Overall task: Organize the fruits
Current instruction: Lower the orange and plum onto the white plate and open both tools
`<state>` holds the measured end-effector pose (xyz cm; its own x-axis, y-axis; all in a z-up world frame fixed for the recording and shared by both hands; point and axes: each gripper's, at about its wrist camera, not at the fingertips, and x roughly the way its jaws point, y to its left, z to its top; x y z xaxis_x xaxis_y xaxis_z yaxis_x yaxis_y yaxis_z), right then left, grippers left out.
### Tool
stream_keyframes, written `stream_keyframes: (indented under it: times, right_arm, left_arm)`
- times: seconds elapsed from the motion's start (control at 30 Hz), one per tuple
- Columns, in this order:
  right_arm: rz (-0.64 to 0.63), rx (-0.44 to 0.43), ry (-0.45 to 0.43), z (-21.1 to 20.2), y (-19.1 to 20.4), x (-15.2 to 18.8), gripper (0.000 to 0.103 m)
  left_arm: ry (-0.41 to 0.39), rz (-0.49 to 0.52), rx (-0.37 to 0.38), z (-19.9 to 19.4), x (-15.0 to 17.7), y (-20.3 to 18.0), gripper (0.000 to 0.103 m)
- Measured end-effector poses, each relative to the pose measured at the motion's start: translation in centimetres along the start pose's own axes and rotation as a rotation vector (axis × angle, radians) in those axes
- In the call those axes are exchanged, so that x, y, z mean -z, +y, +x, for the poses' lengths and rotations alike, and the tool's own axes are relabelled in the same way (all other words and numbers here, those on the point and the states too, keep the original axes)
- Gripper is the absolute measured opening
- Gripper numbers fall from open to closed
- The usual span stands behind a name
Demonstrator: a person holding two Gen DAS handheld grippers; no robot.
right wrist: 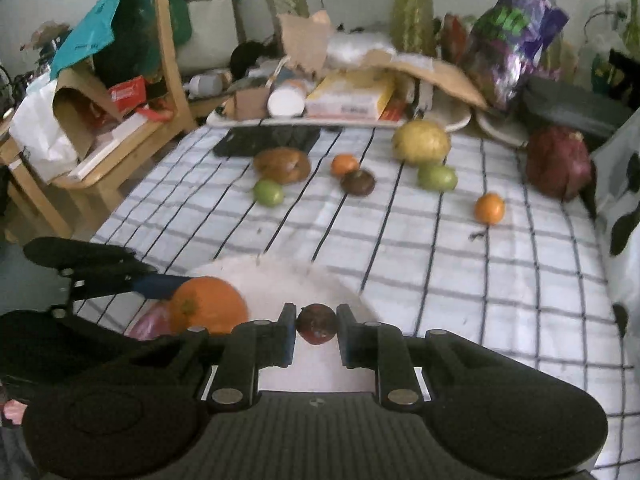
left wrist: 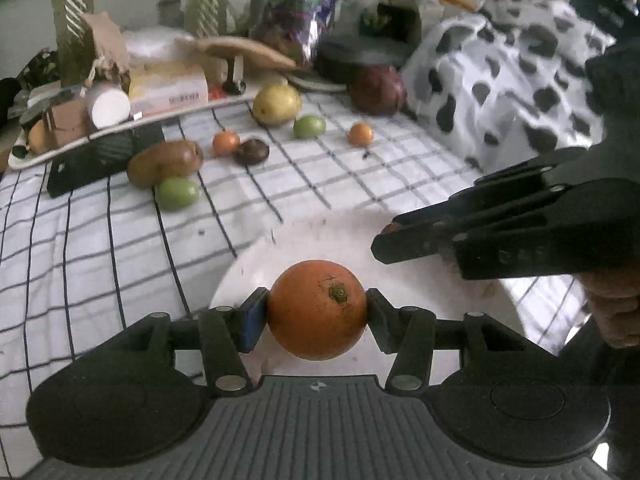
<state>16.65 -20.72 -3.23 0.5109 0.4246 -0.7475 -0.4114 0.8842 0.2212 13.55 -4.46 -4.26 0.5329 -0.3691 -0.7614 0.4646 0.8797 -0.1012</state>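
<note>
My left gripper (left wrist: 317, 312) is shut on a large orange (left wrist: 317, 309) and holds it over a white plate (left wrist: 320, 236). The orange also shows in the right wrist view (right wrist: 208, 305). My right gripper (right wrist: 316, 330) is shut on a small dark red fruit (right wrist: 317, 323) above the same plate (right wrist: 288, 280); it enters the left wrist view from the right (left wrist: 380, 240). More fruit lies on the checked cloth: a yellow fruit (right wrist: 421, 142), green fruits (right wrist: 437, 177) (right wrist: 268, 193), small oranges (right wrist: 489, 208) (right wrist: 345, 164), a brown fruit (right wrist: 282, 165), a dark round fruit (right wrist: 357, 182), a big purple fruit (right wrist: 558, 168).
A black flat object (right wrist: 267, 141) lies at the cloth's far edge. A tray with boxes and clutter (right wrist: 344, 100) stands behind it. A wooden chair (right wrist: 120, 120) with bags is at the left. A cow-print blanket (left wrist: 512, 80) lies at the right.
</note>
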Motion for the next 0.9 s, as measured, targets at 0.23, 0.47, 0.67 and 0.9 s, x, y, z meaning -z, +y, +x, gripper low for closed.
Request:
stream_keyframes:
  times: [0.23,0.47,0.67,0.9]
  right_arm:
    - [-0.003,0.005,0.029,0.3,1.1,1.0,0.022]
    - [0.024,0.001,-0.021,-1.2,0.9,1.2,0.075]
    - [-0.029,0.102,-0.078,-4.1,1.9,2.7,0.103]
    - [-0.091,0.218,-0.073,-5.9,3.7,5.3,0.103]
  left_arm:
    - [0.007,0.013,-0.09,-0.6,0.7,-0.8,0.07]
    - [-0.051,-0.065,-0.109,-3.3,1.2,-0.5,0.075]
    - [-0.074,-0.099,-0.121,-5.6,2.6,-0.8,0.075]
    - [-0.074,-0.148,-0.194,-7.6,3.9,-1.3,0.075]
